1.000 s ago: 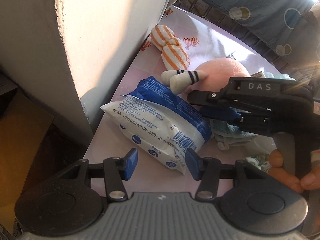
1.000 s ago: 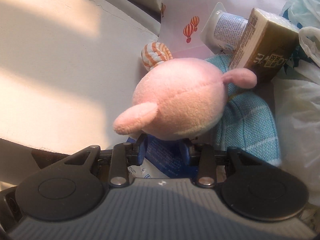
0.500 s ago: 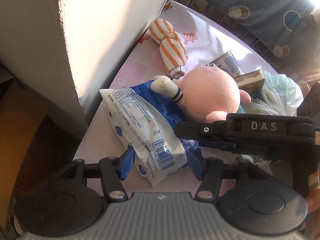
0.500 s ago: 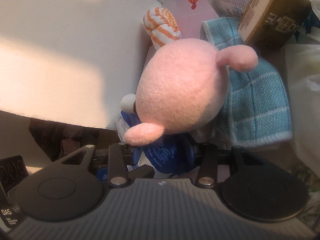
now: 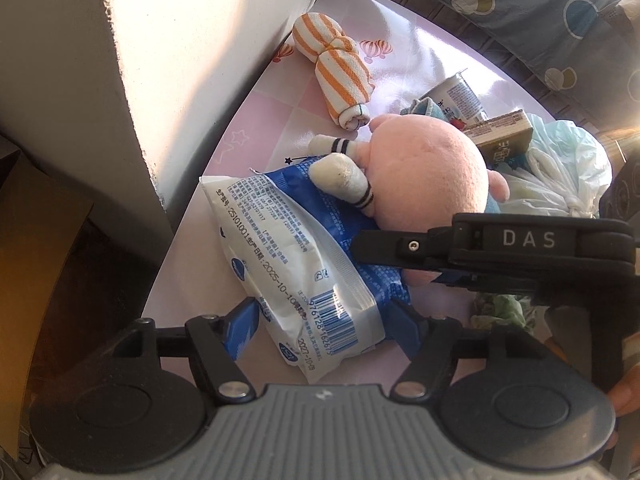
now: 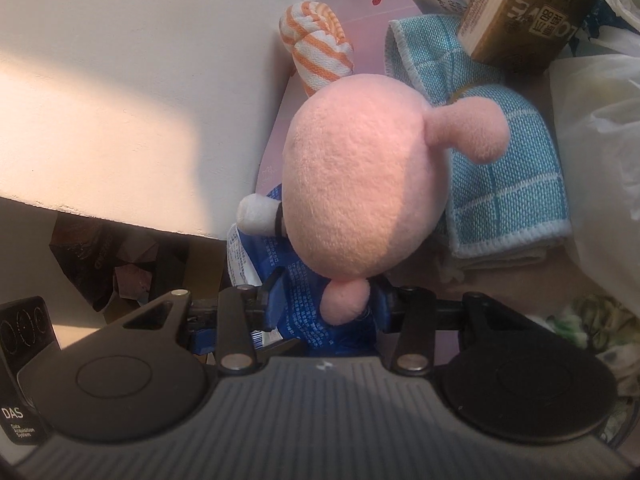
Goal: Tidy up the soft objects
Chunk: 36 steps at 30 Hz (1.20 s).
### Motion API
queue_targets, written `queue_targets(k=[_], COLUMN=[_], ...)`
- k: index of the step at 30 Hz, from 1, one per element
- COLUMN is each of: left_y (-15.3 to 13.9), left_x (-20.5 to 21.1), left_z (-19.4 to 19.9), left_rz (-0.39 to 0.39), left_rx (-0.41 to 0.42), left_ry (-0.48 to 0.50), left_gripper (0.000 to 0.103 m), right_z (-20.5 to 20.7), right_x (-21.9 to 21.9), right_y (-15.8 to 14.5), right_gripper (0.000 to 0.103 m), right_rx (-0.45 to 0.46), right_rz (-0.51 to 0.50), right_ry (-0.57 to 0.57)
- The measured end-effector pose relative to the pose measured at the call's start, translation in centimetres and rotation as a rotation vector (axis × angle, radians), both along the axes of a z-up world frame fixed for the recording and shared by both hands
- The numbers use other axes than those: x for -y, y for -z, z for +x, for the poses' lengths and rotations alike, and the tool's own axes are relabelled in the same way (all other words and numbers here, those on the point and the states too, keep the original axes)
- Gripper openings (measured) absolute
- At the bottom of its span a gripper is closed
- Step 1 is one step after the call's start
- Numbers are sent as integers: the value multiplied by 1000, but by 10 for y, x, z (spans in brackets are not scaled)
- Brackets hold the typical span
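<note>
A white and blue wipes pack lies near the table's left edge. Its near end sits between the pads of my left gripper. The jaws are opening and the pads stand just off the pack's sides. A pink plush toy with white striped limbs rests on the pack's far end. In the right wrist view the pink plush toy fills the middle. One pink foot sits between the pads of my right gripper with a gap on the left side, over the blue pack. From the side, the right gripper reaches in under the plush.
An orange-striped rolled cloth lies by the white pillar. A folded teal cloth, a brown box, a yoghurt cup and a white plastic bag crowd the right. The pink table cover ends at the left, with a drop beyond.
My left gripper came forward around the pack's near end, then its jaws widened. The plush came down onto the pack, and the right jaws parted a little around its foot.
</note>
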<state>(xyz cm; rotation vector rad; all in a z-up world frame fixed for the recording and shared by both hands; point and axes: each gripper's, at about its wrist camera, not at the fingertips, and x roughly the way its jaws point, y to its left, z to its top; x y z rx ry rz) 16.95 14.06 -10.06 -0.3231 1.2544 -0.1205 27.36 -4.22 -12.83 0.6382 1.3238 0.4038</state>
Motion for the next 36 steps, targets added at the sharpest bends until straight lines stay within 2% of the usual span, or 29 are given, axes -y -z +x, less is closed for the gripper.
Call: queue_targets(k=[5,14,25,32,36], left_y=[-3,-28,-78,-119,-144], left_x=[8,9,13,28,49], left_z=[0,-26,-68,-85,-90], left_rz=[26,25,64,96,108], left_rx=[12,56,148,239,298], left_ry=[-9,-39,-45,-37,-10], left_gripper=[69,69,67,67,67], right_z=[-2,-23,-59,-78,-89], right_x=[5,-4,-8,2,23], right_y=[14,-5,-55,-99,-124], right_gripper=[40,39,39,39,39], right_rx=[-27,-11,56,146,206], right_rz=[60,55,93,122,134], right_ry=[18,-19,-39,-26,1])
